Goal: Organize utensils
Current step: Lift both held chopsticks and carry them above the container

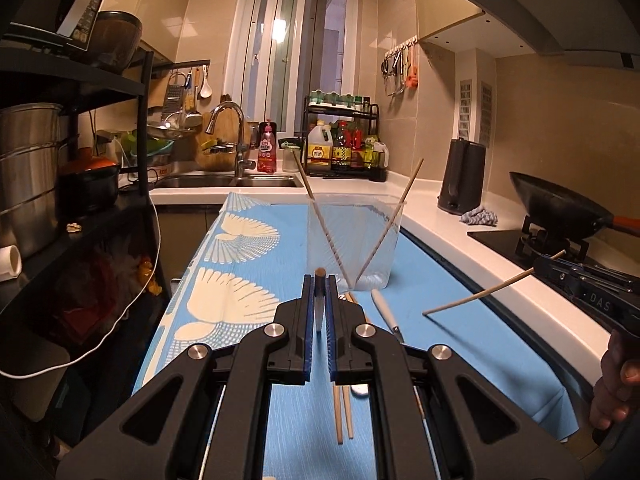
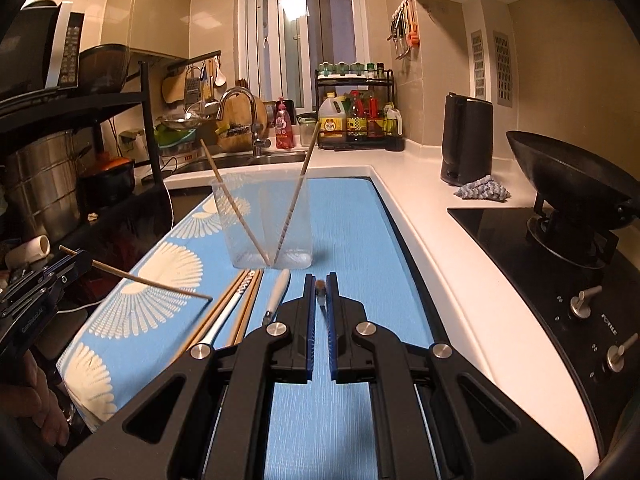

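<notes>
Stretching away toward the sink, the white tabletop (image 2: 432,240) carries a blue cloth (image 2: 352,220) printed with pale fan shapes. A clear container (image 2: 302,232) stands upright on the cloth, and two leaning chopsticks (image 2: 236,208) inside it cross near the bottom, their tops splayed apart above the rim.

The left tool (image 1: 319,280) hangs above the cloth on the near side of the container, its blue pads closed tight on a thin chopstick (image 2: 152,280) that juts out sideways over the cloth. The right tool (image 2: 320,280) is pinched shut on another chopstick (image 1: 480,293), held level in the air beside the cloth's right edge.

Loose chopsticks (image 2: 250,300) lie on the cloth just in front of the container, with a white-handled utensil (image 2: 280,290) right beside them.
</notes>
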`<state>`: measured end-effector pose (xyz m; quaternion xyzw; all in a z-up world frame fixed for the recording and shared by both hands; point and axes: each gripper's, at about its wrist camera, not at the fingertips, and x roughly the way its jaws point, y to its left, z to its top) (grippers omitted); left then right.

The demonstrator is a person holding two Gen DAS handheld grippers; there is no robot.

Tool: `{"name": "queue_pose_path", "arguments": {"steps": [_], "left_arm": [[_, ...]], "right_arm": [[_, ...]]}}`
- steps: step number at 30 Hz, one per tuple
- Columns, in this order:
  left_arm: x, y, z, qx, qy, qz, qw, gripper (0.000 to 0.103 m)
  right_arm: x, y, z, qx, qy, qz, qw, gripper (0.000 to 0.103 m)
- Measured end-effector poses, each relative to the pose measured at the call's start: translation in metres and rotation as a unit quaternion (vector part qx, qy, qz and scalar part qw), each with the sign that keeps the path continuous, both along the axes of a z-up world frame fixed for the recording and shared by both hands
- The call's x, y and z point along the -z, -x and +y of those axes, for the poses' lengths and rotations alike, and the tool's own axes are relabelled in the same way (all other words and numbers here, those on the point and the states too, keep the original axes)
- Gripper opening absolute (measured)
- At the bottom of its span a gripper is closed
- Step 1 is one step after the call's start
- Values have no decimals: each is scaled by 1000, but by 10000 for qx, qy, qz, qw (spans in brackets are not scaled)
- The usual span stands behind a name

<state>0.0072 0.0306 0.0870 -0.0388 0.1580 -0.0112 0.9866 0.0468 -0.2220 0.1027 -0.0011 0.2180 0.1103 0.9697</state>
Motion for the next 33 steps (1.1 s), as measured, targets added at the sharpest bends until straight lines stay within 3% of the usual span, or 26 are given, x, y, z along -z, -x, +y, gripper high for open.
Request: {"name": "queue_pose_path", "arguments": {"steps": [8, 14, 22, 29, 33], "left_arm": [[-24, -17, 3, 144, 18, -18, 9999, 5], [-42, -39, 3, 295, 4, 355, 9989, 5], [-64, -70, 15, 435, 282, 746, 9959, 5], [-107, -104, 22, 617, 471, 798, 9938, 5], [-147, -121, 23, 791, 570, 531, 9938, 5]], "right_arm": [[-23, -19, 6, -67, 30, 17, 10000, 5], [-41, -35, 11, -260, 105, 136, 9995, 5], [-64, -61, 21, -422, 137, 207, 9988, 5], [-116, -88, 35, -638, -34, -24, 9980, 5], [-153, -109, 41, -789, -294, -213, 9962, 5]]}}
